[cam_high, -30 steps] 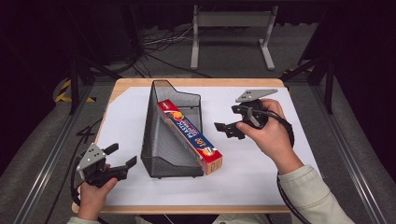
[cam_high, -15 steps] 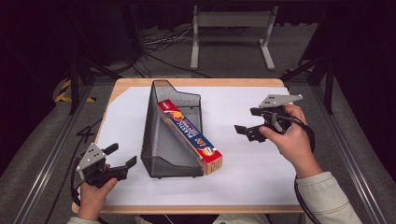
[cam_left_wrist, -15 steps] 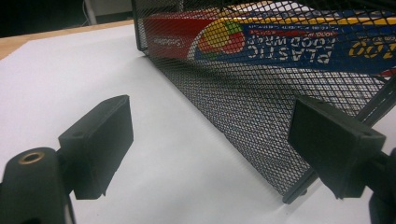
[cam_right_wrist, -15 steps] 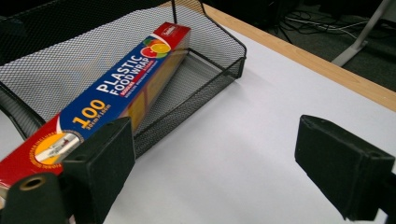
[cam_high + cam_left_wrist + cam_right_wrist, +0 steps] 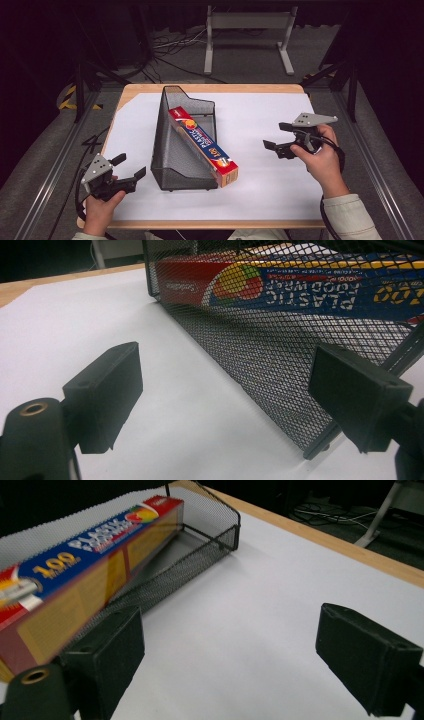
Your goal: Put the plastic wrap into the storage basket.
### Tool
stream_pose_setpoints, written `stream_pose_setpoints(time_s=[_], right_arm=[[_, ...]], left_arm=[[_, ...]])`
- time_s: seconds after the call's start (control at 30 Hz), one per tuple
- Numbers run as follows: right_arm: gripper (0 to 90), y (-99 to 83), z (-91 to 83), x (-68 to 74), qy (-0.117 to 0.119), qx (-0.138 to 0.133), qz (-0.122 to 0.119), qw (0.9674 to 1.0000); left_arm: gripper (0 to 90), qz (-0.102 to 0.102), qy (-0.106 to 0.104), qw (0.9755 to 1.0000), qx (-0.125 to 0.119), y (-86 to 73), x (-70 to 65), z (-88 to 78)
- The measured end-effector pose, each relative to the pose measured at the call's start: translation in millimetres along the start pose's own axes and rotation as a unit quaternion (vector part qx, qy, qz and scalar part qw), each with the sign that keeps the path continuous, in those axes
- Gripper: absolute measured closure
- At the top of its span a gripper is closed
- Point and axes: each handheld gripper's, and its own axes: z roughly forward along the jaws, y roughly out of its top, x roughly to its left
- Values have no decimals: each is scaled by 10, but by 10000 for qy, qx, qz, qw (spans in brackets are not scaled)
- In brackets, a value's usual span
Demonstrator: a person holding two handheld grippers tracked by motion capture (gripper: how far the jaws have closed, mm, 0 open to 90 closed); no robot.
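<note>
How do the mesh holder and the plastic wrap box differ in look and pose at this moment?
The mesh holder is black see-through wire mesh; the plastic wrap box is solid printed card in red, blue and yellow. The mesh holder stands on the white sheet with one tall sloped side; the plastic wrap box lies long and low inside it, its near end poking past the holder's open front. Both run the same diagonal across the table, and neither is gripped.
</note>
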Motion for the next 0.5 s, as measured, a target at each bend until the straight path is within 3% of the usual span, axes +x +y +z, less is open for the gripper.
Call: stream_pose_setpoints(time_s=[0.2, 0.5], right_arm=[[128, -261, 11, -54, -33, 62, -130, 9999], [128, -569, 65, -108, -104, 78, -45, 9999]], left_arm=[[150, 9, -4, 10000, 7, -4, -1, 6], [149, 28, -31, 10000, -1, -24, 12, 16]])
